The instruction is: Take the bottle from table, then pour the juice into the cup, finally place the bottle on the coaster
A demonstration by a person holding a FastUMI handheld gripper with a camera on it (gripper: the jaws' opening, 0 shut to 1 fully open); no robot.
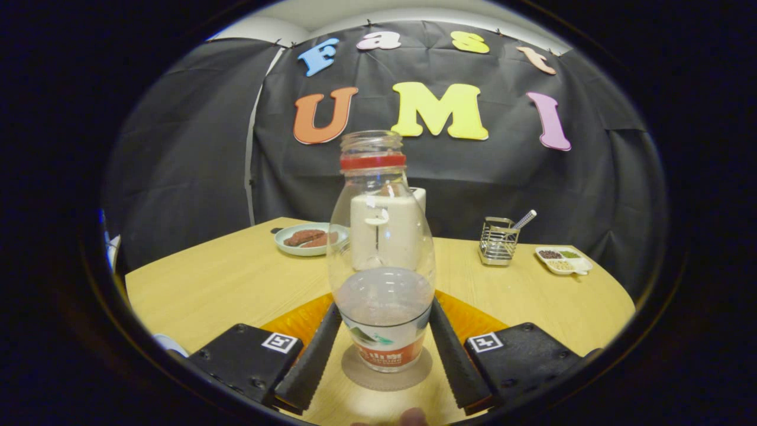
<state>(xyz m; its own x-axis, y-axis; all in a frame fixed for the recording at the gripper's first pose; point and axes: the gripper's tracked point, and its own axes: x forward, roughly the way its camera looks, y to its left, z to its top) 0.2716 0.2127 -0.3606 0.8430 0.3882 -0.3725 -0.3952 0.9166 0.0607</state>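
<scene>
A clear glass bottle (381,236) with a red neck ring and no cap stands upright on a round grey coaster (384,378), between my fingers. A little pale juice fills its lower part. My gripper (384,313) is shut on the bottle, one black ribbed finger (316,349) against each side just above the label. Behind the bottle stands a white cup (420,198), mostly seen through the glass.
An orange mat (295,322) lies under and behind the fingers. Farther back on the wooden table (225,278) are a plate (304,239) with brown food, a wire holder (498,241) with a utensil, and a white divided dish (563,259).
</scene>
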